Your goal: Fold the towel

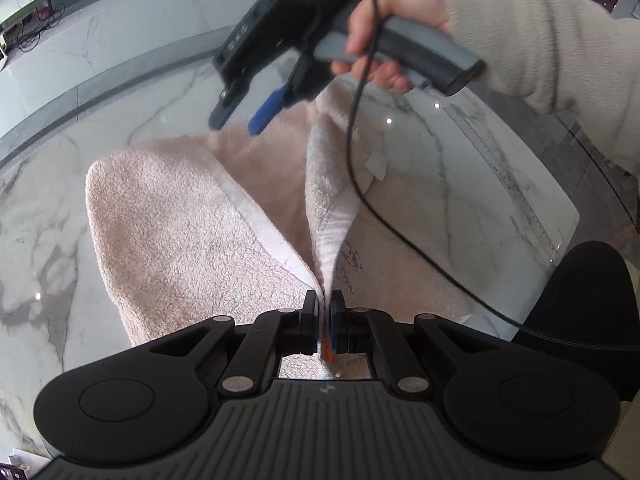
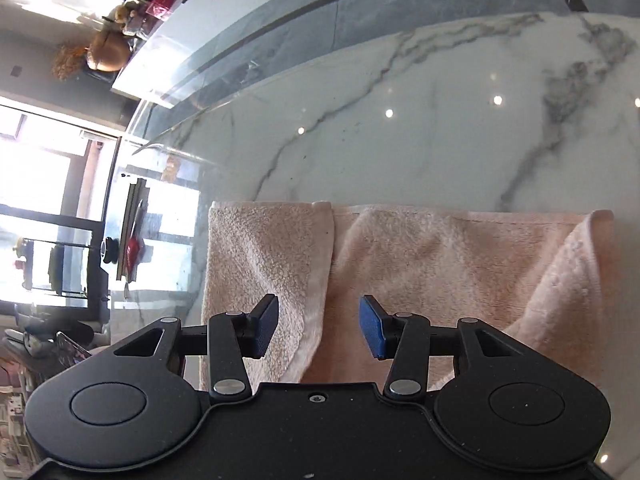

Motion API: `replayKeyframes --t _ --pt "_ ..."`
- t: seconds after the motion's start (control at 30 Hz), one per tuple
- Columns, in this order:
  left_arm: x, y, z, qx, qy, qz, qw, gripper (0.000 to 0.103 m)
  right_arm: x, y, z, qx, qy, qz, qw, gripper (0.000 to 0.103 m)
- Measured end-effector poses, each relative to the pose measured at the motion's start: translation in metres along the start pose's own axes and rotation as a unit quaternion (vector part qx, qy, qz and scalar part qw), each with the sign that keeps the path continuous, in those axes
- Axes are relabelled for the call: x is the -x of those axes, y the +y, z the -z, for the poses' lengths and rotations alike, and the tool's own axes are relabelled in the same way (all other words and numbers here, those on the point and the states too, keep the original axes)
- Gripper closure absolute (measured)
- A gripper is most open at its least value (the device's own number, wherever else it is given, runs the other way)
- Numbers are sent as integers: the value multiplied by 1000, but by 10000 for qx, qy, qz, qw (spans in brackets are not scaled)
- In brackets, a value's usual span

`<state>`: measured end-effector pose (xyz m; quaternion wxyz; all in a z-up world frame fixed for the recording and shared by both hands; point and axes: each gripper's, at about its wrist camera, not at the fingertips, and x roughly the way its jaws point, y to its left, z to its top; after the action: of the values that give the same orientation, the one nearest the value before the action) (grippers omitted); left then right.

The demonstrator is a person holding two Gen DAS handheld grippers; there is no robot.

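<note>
Over the marble tabletop (image 2: 400, 140), my left claw (image 1: 325, 320) pinched the pink towel (image 1: 180, 232) (edges bunched); right claw (image 2: 319, 326), toward twelve o'clock, gaped apart.

The left tongs (image 1: 325, 322) are pinched tight together, cloth caught between their pads. The right tongs (image 2: 319, 327) stand wide apart, gripping nothing, carried by a hand (image 1: 380, 36) in a cream sleeve (image 1: 540, 40) wrapped round the grey handle
</note>
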<state>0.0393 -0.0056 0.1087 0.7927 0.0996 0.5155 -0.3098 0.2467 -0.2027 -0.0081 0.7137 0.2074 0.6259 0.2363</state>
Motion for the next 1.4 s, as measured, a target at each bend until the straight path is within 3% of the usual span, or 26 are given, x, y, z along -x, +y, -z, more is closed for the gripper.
replayKeyframes --t 0.2,0.33,0.43,0.57,0.67,0.77,1.1,1.4 --pt "23 3 0 -116 -302 99 9994 99 -42 -4 -34 -663 305 -141 9972 58" --pt "32 8 4 -54 -397 202 9990 99 -42 -6 -36 -722 229 -126 9971 59" --pt "34 13 7 -41 -416 218 9989 99 -42 -6 -39 -765 172 -116 9969 66" --pt "31 16 10 35 -419 237 9988 99 -41 -7 -41 -824 96 -101 9965 85" --pt "28 14 11 54 -396 230 9989 99 -41 -8 -43 -868 39 -90 9962 95" --pt "28 13 12 29 -397 241 9989 99 -41 -9 -46 -911 -17 -80 9958 99" --pt "29 9 17 -14 -335 232 9992 98 12 10 -43 -499 -410 -29 9979 102" --pt "20 5 24 -19 -177 228 9996 98 67 1 -3 -429 -712 46 9965 102"
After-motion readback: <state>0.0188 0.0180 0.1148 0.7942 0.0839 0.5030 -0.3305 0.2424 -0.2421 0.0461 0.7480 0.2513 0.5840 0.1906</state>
